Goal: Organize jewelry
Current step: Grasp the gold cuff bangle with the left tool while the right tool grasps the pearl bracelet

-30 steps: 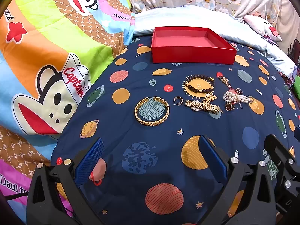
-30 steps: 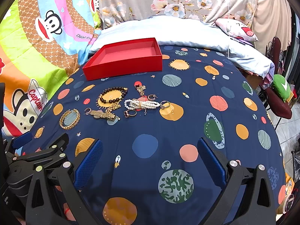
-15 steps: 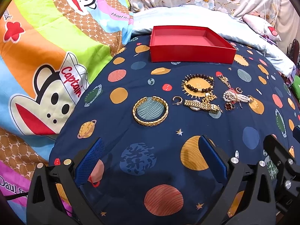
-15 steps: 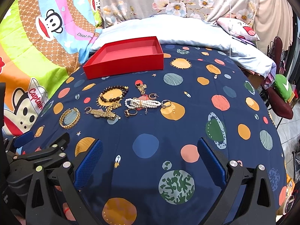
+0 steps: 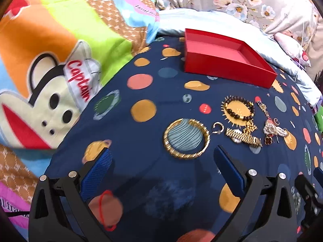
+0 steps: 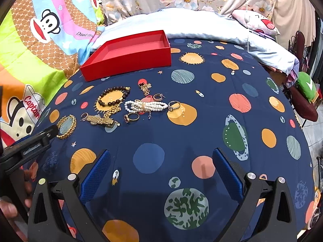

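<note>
Jewelry lies on a navy planet-print bedsheet: a gold bangle (image 5: 186,138) (image 6: 66,126), a gold watch (image 5: 243,137) (image 6: 100,119), a dark bead bracelet (image 5: 238,108) (image 6: 113,98), a pearl bracelet (image 5: 275,130) (image 6: 146,105), a gold chain (image 6: 146,88) and several rings (image 6: 174,105). An empty red box (image 5: 224,59) (image 6: 129,55) stands behind them. My left gripper (image 5: 161,161) is open and empty, just short of the bangle. My right gripper (image 6: 161,162) is open and empty, well in front of the jewelry.
A bright cartoon-monkey blanket (image 5: 50,64) rises on the left. Pale blue bedding and floral pillows (image 6: 181,2) lie behind the box. The bed edge drops off at the right near a green cushion (image 6: 305,85). The left gripper's body (image 6: 26,147) shows at the right view's left edge.
My left gripper has moved forward toward the gold bangle, which now lies just beyond its fingertips. The right gripper has edged slightly closer. The jewelry has not moved.
</note>
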